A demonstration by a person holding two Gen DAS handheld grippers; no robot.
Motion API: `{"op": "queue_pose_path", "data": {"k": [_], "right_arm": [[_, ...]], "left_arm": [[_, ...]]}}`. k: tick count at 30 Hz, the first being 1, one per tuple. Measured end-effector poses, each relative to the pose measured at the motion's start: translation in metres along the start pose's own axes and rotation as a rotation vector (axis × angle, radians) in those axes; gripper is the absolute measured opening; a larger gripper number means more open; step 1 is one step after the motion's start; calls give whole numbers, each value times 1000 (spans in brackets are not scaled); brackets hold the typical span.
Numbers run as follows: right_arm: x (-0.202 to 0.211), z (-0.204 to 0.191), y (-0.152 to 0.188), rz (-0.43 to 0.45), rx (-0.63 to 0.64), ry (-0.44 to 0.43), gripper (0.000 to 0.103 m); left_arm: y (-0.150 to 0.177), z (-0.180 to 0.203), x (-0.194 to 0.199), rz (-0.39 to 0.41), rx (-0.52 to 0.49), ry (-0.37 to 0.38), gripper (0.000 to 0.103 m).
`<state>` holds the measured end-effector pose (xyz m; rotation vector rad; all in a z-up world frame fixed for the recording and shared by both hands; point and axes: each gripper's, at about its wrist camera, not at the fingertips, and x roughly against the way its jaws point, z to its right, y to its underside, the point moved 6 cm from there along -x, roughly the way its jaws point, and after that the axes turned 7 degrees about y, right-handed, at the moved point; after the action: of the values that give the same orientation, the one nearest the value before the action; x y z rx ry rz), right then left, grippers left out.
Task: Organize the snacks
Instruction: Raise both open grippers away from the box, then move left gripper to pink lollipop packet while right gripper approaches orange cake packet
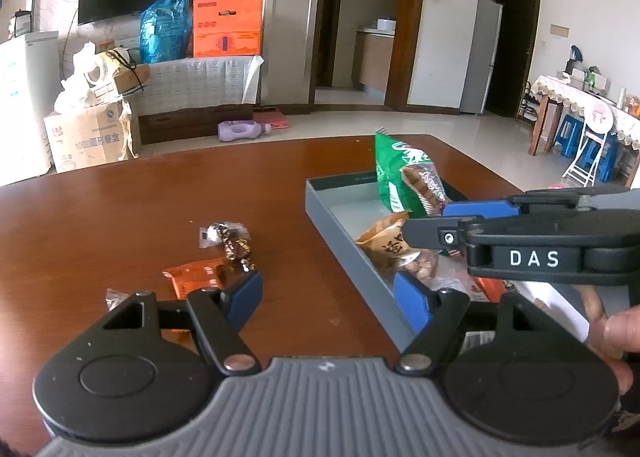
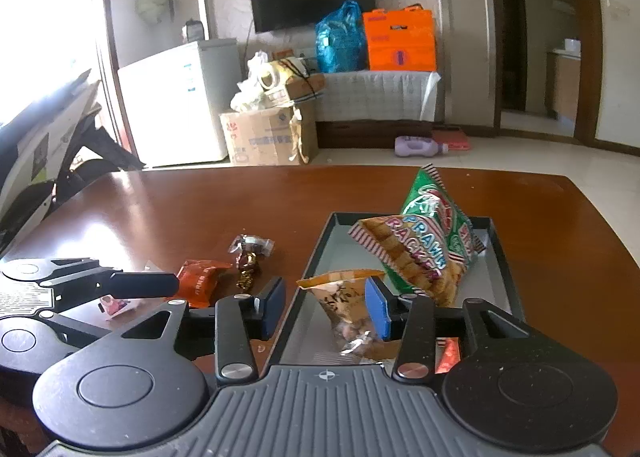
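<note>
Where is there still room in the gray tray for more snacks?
Room: the gray tray's far-left floor, between its left wall and the green prawn cracker bag. Crowded: the near end, where the peanut pack lies by the right tongs.

The left gripper (image 1: 328, 293) hangs low over the brown tabletop (image 1: 140, 209), its blue-padded fingers (image 1: 248, 293) spread wide with nothing between them. Past the left finger lie an orange snack packet (image 1: 192, 277) and a dark wrapped candy (image 1: 232, 241). At right, the grey tray (image 1: 332, 209) holds a green bag (image 1: 394, 177) and a tan peanut bag (image 1: 384, 241). The right gripper (image 1: 460, 217) reaches over the tray.
</note>
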<state>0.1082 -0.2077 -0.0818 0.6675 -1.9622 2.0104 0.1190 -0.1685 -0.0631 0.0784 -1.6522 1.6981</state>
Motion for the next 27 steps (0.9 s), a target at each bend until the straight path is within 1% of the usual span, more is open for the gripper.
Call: {"op": "queue_pose_path", "data": {"k": [4, 7, 9, 27], "right_arm": [[-1, -6, -1, -2, 6, -6, 47], [-3, -10, -2, -2, 2, -10, 50], [-6, -13, -2, -6, 4, -16, 50], [-19, -64, -6, -33, 55, -75, 57]], "left_arm": [[1, -7, 5, 1, 7, -13, 73], [1, -14, 7, -1, 13, -21, 73], [2, -18, 9, -3, 14, -26, 73], [12, -70, 33, -8, 57, -104, 73]]}}
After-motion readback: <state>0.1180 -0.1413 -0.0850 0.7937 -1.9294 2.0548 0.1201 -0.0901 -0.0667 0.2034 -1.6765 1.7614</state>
